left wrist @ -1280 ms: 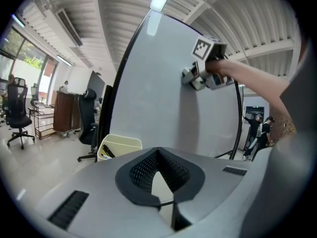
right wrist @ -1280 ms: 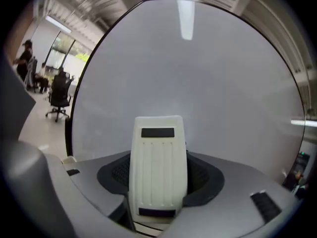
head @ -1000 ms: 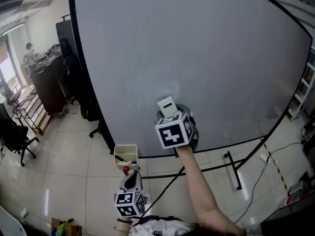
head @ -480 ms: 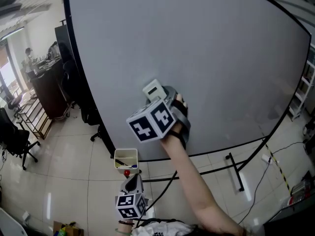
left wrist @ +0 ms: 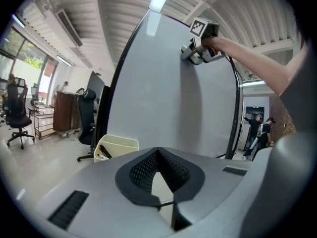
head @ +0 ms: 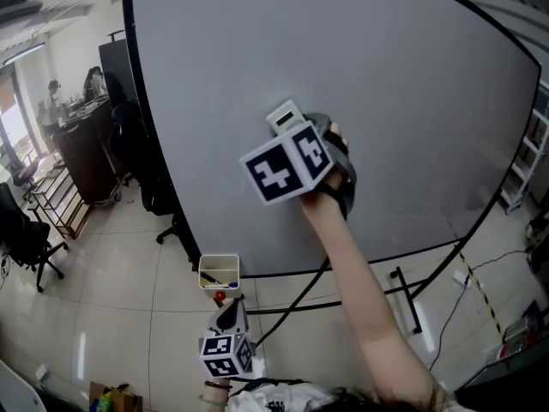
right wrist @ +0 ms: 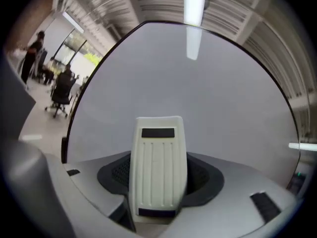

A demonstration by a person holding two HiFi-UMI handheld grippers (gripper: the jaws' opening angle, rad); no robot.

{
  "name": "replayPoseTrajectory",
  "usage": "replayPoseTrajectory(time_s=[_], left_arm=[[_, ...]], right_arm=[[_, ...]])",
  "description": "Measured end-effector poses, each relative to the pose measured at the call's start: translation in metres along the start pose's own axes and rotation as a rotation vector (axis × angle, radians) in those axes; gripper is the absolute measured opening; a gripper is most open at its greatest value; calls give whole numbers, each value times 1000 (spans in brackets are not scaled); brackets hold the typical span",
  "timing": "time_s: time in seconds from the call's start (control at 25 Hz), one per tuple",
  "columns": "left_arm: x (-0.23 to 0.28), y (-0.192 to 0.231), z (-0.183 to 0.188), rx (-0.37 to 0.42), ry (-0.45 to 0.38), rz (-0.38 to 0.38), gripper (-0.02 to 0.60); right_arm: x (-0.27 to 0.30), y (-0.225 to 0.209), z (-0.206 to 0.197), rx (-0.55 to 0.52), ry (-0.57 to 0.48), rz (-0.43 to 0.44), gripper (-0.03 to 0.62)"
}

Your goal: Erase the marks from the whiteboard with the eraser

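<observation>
- Right gripper (head: 296,129): clenched on one cream eraser (head: 286,117), with one jaw at each long side of it.
- Eraser (right wrist: 157,170): long axis along the jaws, pointing straight away from the claw toward the whiteboard (head: 403,93). Ribbed back turned to the gripper's camera, with the dark label at the end far from the claw.
- In the head view, leans up and to the left from the marker cube, with its far end at the board surface. Cannot tell whether pressed flat.
- Left gripper (head: 228,318): held low, well apart from the right one and below the board edge. Jaws closed together (left wrist: 159,180), with nothing between them.
- Just ahead of the left claw: one cream box (head: 219,270) with a few pens inside.
- Count: one eraser, one whiteboard, two grippers, one box.
</observation>
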State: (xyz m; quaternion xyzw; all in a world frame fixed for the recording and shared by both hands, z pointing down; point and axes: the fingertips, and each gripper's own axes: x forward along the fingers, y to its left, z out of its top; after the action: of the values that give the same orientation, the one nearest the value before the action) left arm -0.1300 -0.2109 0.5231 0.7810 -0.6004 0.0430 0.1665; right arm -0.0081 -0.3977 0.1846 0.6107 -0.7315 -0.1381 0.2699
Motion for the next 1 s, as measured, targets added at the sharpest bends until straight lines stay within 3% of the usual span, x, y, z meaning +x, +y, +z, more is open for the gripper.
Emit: replayPoseTrajectory(time_s=[0.12, 0.2, 0.28, 0.36, 0.48, 0.64, 0.72, 0.8, 0.88, 1.0], left_arm=[[0, -3, 1, 17, -8, -6, -3], [-2, -5, 5, 21, -12, -9, -3], [-6, -8, 7, 15, -6, -11, -3], [-4, -15, 10, 33, 3, -28, -3], [3, -35, 21, 116, -8, -78, -3], [-1, -61, 30, 158, -44, -138, -3], [-2, -68, 26, 163, -39, -162, -3], [1, -69, 24, 165, -27, -172, -3], [3, -65, 21, 161, -16, -157, -3], [1, -66, 9, 141, 6, -151, -3]], right_arm=[[16, 72, -38, -304, 63, 4, 273], [26, 102, -55, -386, 80, 74, 272], [28, 95, -56, -301, 80, 135, 272], [22, 72, -46, -122, 66, 209, 272], [10, 33, -22, 33, -12, 163, 272], [5, 34, -18, 20, -60, 25, 272], [11, 67, -41, -98, -15, 29, 274], [25, 106, -74, -195, 54, 104, 273], [33, 115, -93, -166, 84, 168, 273], [15, 56, -68, 2, -22, 104, 273]])
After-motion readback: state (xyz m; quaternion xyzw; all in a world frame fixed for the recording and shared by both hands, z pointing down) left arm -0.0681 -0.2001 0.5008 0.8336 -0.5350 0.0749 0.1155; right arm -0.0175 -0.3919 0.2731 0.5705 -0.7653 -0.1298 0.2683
